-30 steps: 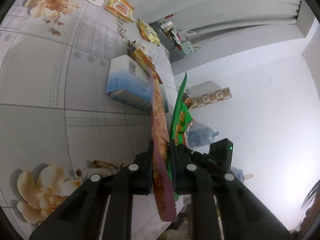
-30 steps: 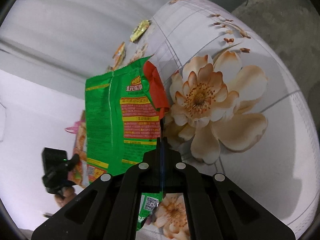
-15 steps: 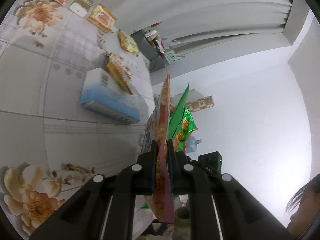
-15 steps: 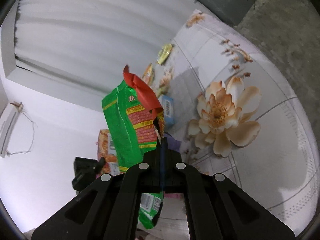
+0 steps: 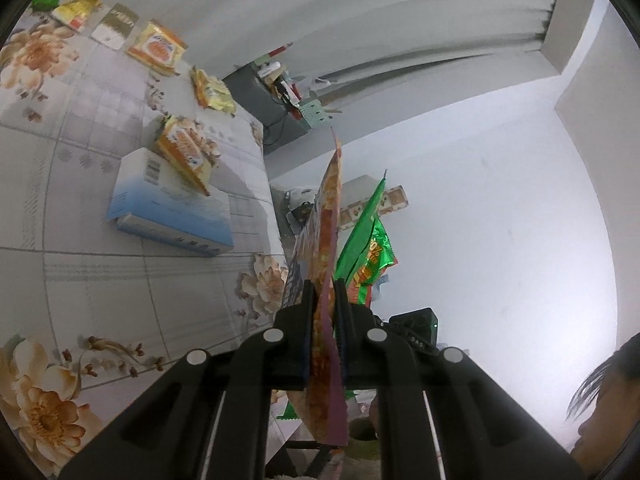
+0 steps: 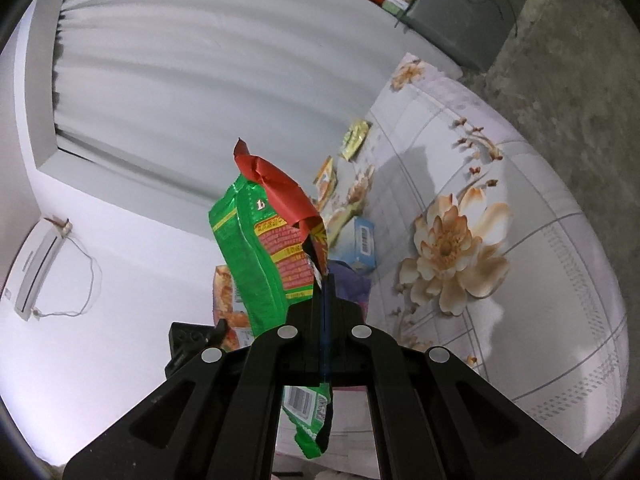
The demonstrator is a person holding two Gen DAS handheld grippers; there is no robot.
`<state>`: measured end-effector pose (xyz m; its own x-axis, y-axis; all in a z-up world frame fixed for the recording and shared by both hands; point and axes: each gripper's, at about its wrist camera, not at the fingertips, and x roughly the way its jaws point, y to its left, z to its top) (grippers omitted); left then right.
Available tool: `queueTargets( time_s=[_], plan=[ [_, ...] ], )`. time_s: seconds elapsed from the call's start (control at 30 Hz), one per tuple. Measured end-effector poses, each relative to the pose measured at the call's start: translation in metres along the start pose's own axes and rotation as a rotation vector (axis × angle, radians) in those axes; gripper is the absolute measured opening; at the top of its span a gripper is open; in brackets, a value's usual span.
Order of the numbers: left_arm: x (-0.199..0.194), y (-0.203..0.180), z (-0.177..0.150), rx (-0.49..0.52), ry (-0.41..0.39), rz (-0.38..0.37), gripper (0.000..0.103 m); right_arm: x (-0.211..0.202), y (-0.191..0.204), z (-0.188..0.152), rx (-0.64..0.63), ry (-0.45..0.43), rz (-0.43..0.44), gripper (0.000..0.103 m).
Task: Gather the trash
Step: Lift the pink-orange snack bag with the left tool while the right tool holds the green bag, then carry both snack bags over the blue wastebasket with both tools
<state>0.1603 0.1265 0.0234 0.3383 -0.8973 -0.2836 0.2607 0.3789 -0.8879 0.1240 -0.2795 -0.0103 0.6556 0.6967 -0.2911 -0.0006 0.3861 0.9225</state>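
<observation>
My left gripper [image 5: 324, 292] is shut on an orange and purple snack wrapper [image 5: 326, 216], held edge-on and clear above the floral tablecloth [image 5: 100, 280]. Just to its right hangs a green and red wrapper [image 5: 366, 248], pinched by my right gripper's black body [image 5: 416, 328]. In the right wrist view my right gripper [image 6: 325, 280] is shut on that green wrapper [image 6: 256, 248], whose red top folds over. The orange wrapper [image 6: 226, 300] shows behind it at left.
A blue and white box [image 5: 172, 208] lies on the table with an orange packet [image 5: 184, 152] on it. Several more packets [image 5: 158, 48] lie toward the far edge. A grey cabinet [image 6: 460, 4] stands beyond the table. A person's head [image 5: 608, 400] is at lower right.
Both grippers have risen from the table, each carrying its wrapper. The tabletop and box now sit lower and farther off, with more wall and curtain in view.
</observation>
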Motion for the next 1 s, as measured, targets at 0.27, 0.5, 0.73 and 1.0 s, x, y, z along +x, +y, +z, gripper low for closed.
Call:
queueTargets(
  time_s=[0.27, 0.5, 0.73, 1.0],
  plan=[
    [0.009, -0.005, 0.001, 0.012, 0.01, -0.017, 0.009, -0.011, 0.0, -0.001, 0.011, -0.016, 0.013, 0.0],
    [0.013, -0.005, 0.0, 0.011, 0.01, -0.021, 0.009, -0.012, -0.003, 0.0, 0.014, -0.024, 0.032, 0.0],
    [0.019, -0.02, 0.002, 0.047, 0.01, -0.048, 0.009, -0.025, 0.003, 0.003, 0.005, -0.06, 0.058, 0.0],
    [0.045, -0.054, 0.009, 0.128, 0.042, -0.087, 0.009, -0.063, 0.007, 0.004, 0.003, -0.152, 0.077, 0.0]
  ],
)
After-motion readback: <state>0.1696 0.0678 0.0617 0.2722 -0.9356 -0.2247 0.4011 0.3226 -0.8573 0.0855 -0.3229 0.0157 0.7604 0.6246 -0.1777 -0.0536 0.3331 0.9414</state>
